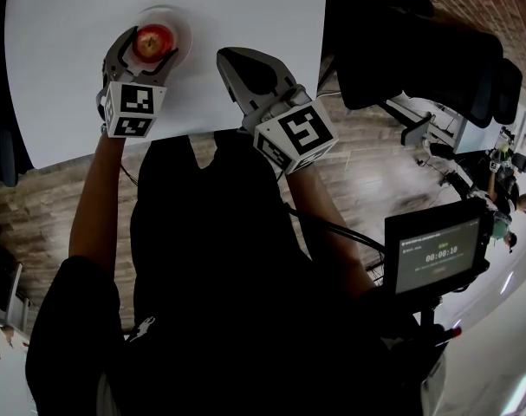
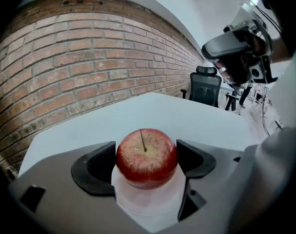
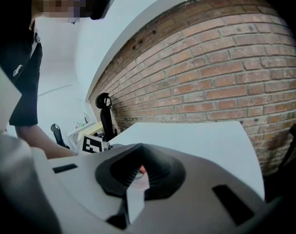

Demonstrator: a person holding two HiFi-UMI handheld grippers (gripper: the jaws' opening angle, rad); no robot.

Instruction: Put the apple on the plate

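Note:
A red apple (image 1: 153, 40) (image 2: 146, 157) rests stem up on a small translucent white plate (image 1: 181, 22) (image 2: 148, 203) near the far left of the white table (image 1: 254, 16). My left gripper (image 1: 149, 47) (image 2: 146, 161) is shut on the apple, with a dark pad against each of its sides. To the right of the plate, my right gripper (image 1: 227, 59) (image 3: 137, 172) hovers over the table, shut and holding nothing. Through the slit between its jaws a sliver of the apple and plate shows.
The table's near edge (image 1: 193, 133) runs just under both grippers, with wooden floor below it. Black office chairs (image 1: 418, 50) (image 2: 206, 87) stand to the right of the table. A brick wall (image 2: 89, 67) lies behind it. A small monitor (image 1: 438, 254) sits at my lower right.

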